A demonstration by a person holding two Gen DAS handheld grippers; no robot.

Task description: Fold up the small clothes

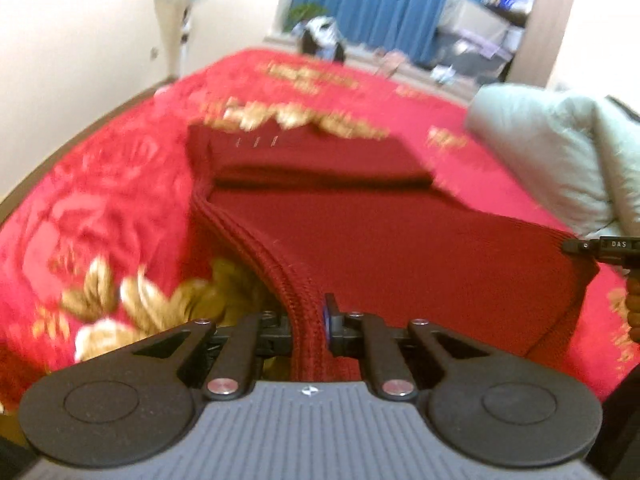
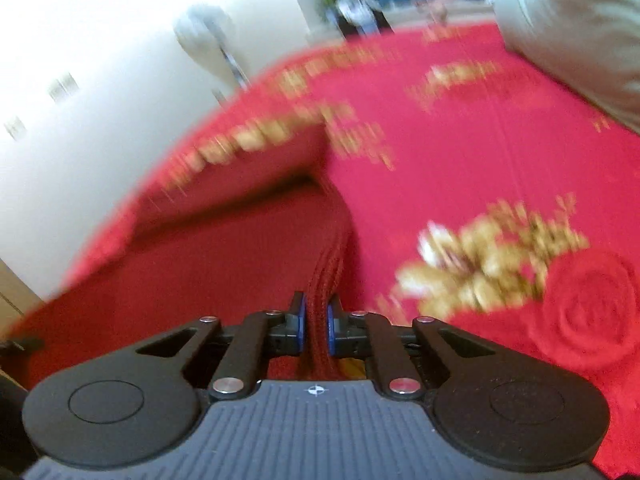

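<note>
Both grippers, left gripper [image 1: 310, 326] and right gripper [image 2: 316, 326], have jaws clenched on the ribbed hem of a dark red sweater [image 1: 400, 248] above the red floral bed [image 1: 100, 200].

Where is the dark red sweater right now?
The dark red sweater lies mid-bed on the flowered red blanket, its near edge pinched by the left gripper and right gripper.

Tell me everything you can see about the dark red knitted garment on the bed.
The dark red garment is a ribbed knit with a thick corded hem. Its far part lies folded on the red floral blanket; the near edge is lifted, pinched by the left gripper and right gripper.
</note>
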